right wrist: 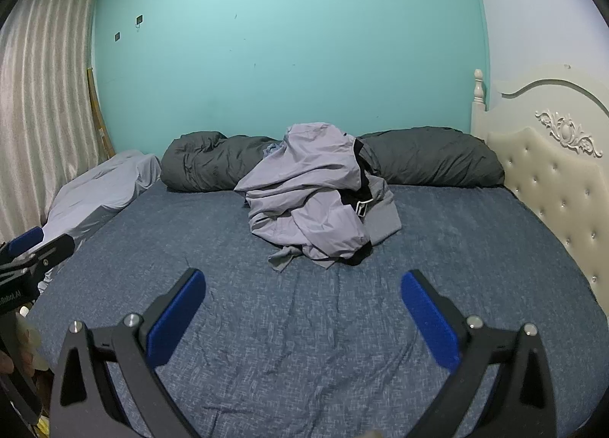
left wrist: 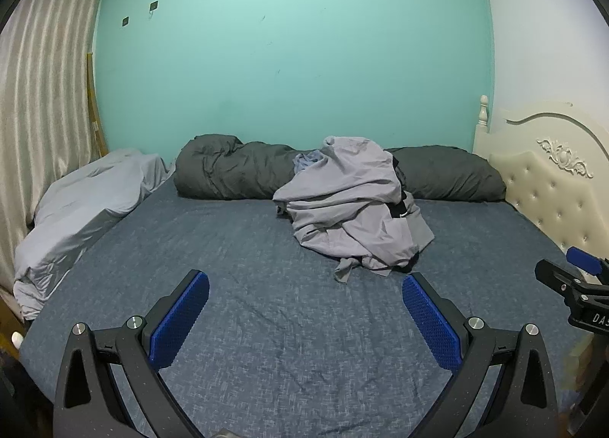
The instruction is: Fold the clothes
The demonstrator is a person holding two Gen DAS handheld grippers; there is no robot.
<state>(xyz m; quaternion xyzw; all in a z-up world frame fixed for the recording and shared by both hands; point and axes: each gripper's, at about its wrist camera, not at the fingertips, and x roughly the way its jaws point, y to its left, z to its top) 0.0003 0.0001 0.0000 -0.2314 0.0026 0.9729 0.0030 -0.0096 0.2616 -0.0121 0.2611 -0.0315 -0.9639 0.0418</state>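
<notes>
Hovering low over the blue mottled bed sheet [left wrist: 266,342], the left gripper [left wrist: 305,318] and right gripper [right wrist: 303,314] both tilt downward with jaws spread wide and empty. Farther off, the crumpled pile of lilac-grey clothes [right wrist: 316,198] lies untouched mid-bed (leaning on the dark grey rolled duvet [right wrist: 430,156]), so folding seemingly hasn't begun.

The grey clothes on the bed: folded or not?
Not folded: the grey clothes lie in a crumpled heap on the bed.

One clothes pile [left wrist: 350,209], one dark duvet [left wrist: 228,171], one pale pillow [left wrist: 87,190], two tongs [left wrist: 304,308].
</notes>
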